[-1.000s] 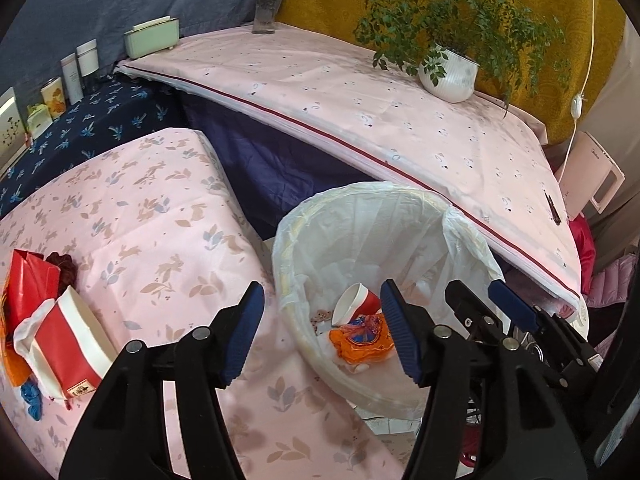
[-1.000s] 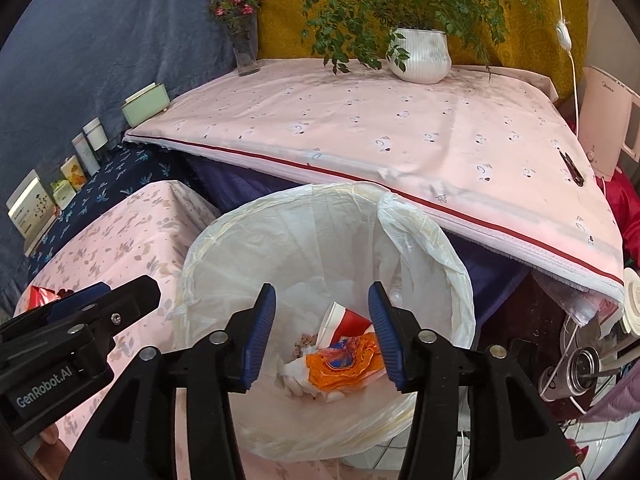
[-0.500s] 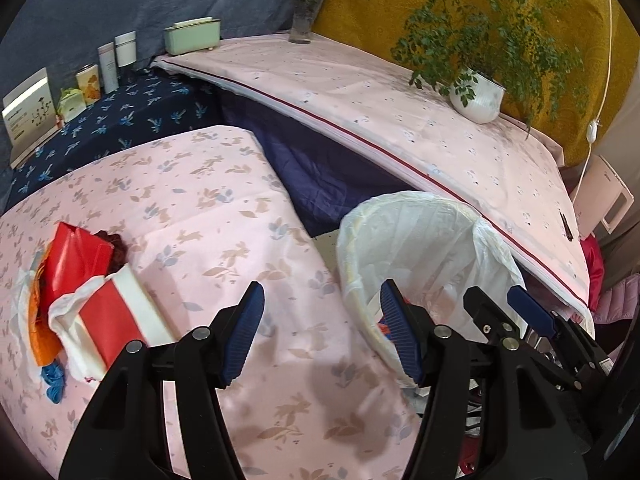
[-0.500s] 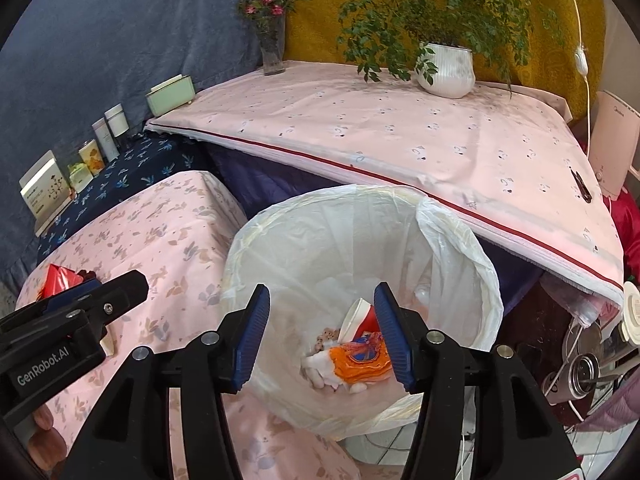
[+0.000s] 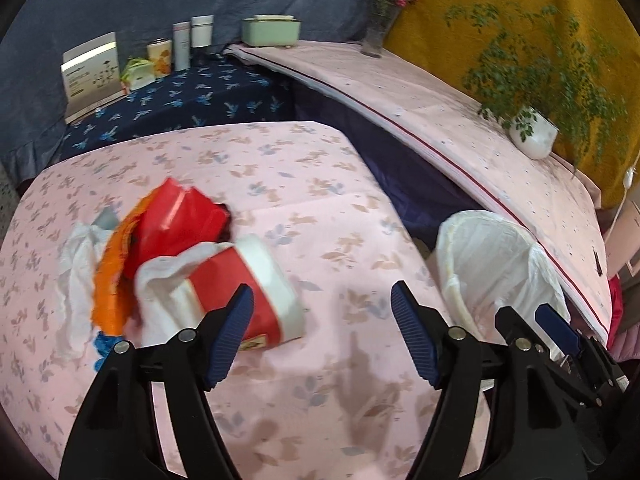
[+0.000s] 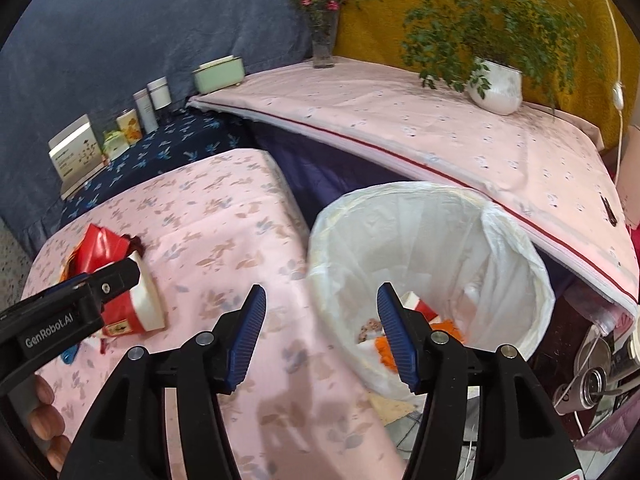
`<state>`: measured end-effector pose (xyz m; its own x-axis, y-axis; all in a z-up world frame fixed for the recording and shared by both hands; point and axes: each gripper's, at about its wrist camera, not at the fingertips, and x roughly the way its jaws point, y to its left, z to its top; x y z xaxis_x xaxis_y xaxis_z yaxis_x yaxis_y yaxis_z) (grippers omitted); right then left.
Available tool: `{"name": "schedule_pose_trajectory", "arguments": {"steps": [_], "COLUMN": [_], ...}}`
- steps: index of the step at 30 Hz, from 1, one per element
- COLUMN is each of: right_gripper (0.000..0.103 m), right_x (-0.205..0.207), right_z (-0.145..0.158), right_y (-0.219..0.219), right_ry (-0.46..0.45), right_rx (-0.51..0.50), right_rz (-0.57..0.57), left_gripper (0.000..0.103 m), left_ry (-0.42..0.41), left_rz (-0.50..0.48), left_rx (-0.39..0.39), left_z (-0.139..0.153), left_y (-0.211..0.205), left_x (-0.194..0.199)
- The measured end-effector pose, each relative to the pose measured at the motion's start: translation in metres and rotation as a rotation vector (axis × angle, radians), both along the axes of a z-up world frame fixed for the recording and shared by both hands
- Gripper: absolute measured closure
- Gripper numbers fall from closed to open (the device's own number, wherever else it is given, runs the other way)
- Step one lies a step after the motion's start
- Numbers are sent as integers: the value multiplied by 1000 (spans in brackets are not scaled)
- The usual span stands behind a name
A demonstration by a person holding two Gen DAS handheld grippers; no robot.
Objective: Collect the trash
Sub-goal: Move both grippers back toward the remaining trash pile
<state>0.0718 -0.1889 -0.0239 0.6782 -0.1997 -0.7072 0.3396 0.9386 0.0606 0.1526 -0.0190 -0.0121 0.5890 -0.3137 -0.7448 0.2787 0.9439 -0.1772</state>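
A pile of trash lies on the pink floral table (image 5: 320, 208): a red-and-white paper cup (image 5: 248, 284), a red wrapper (image 5: 176, 216), an orange wrapper (image 5: 110, 272) and white tissue (image 5: 74, 264). My left gripper (image 5: 322, 334) is open and empty, just right of the cup. The cup also shows in the right wrist view (image 6: 138, 308). My right gripper (image 6: 320, 336) is open and empty at the rim of the white-lined trash bin (image 6: 432, 216), which holds a cup and orange wrapper (image 6: 404, 332).
A blue-clothed shelf (image 5: 192, 96) with boxes and cans stands behind the table. A long pink-covered counter (image 6: 440, 132) carries a potted plant (image 6: 496, 84), a flower vase (image 6: 322, 40) and a green box (image 6: 218, 74). Clutter sits on the floor at right.
Both grippers have swung left, away from the bin and toward the table. The trash pile has come closer to my left gripper. Both stay open.
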Motion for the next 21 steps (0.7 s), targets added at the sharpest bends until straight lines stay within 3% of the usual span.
{"name": "schedule_pose_trajectory", "arguments": {"steps": [17, 21], "right_gripper": [47, 47], "right_x": [23, 32], "right_z": [-12, -15], "right_y": [116, 142], "right_ry": [41, 48], "right_rx": [-4, -5], "right_rz": [231, 286], "left_gripper": [35, 27], "left_ry": [42, 48], "left_rz": [212, 234], "left_rx": [38, 43], "left_z": [-23, -25], "left_y": [127, 146], "left_x": [9, 9]}}
